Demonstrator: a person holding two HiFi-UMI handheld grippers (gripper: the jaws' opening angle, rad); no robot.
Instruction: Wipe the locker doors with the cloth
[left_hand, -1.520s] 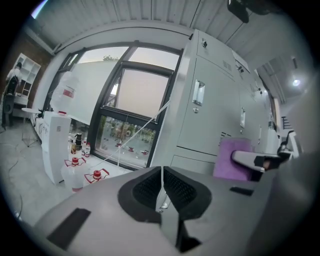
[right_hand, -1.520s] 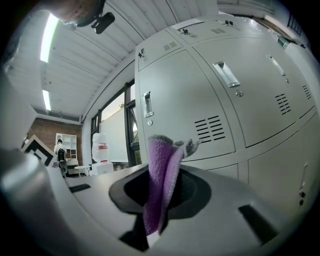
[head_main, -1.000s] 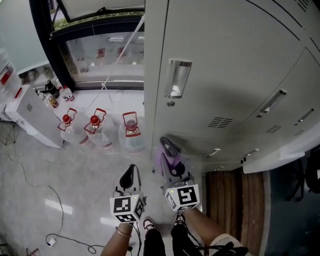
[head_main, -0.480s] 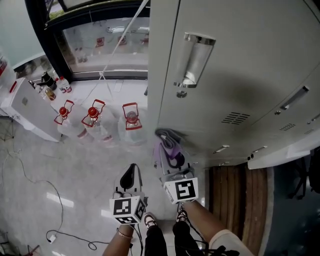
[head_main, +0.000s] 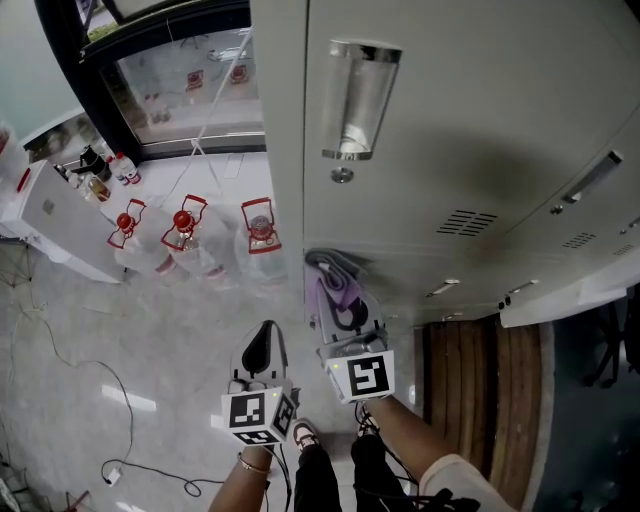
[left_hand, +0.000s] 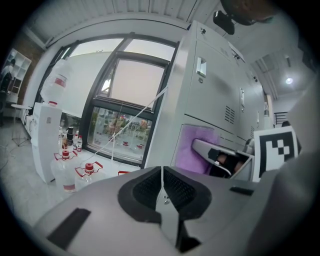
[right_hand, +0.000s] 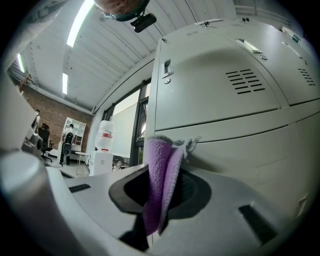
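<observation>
We clamp the purple cloth (head_main: 335, 285) in our right gripper (head_main: 343, 312) and press it flat against the grey locker door (head_main: 450, 140), near its left edge. Our left gripper (head_main: 262, 345) hangs beside it, jaws together on nothing. Three clear red-capped water jugs (head_main: 260, 255) stand on the floor; their fill is unclear.

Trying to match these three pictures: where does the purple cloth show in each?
Head view: the purple fleecy cloth is at centre, against the grey metal lockers.
Left gripper view: the cloth is right of centre, flat on the lockers.
Right gripper view: the cloth is at centre, clamped in the right gripper.
Shared landmark: the slotted vent in the door above the cloth, also seen at and.
</observation>
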